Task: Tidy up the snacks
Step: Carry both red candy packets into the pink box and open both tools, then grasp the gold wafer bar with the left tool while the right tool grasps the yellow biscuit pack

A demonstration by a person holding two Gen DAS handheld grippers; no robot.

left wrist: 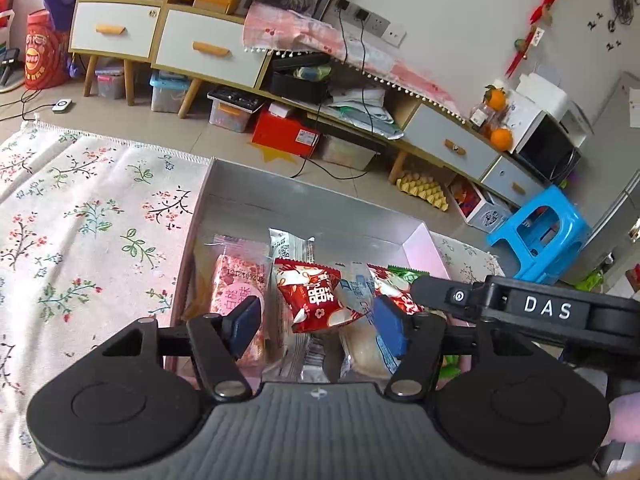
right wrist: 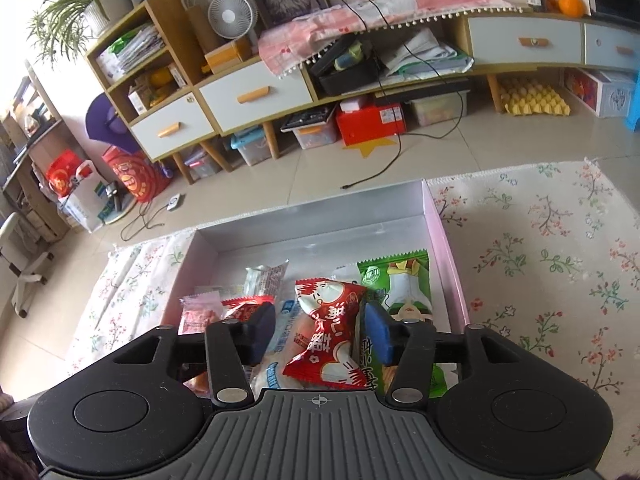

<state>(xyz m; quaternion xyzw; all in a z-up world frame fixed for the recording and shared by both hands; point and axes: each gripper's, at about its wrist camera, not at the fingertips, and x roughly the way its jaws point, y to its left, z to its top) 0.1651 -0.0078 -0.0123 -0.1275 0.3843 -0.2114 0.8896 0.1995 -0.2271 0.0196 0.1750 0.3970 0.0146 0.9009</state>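
Red snack packets [right wrist: 324, 336] lie in the pink-walled box [right wrist: 444, 240] on the floral cloth [right wrist: 540, 248]; my left gripper [left wrist: 318, 322] and right gripper [right wrist: 320, 332] hang half-open over them, apparently gripping nothing.

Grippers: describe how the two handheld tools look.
Both match. The left gripper and the right gripper each have a grey ribbed body, two round black discs, black linkage arms with silver pivot pins, and dark blue finger pads. Seen from the left wrist, the right gripper's black side reads "DAS" in white.
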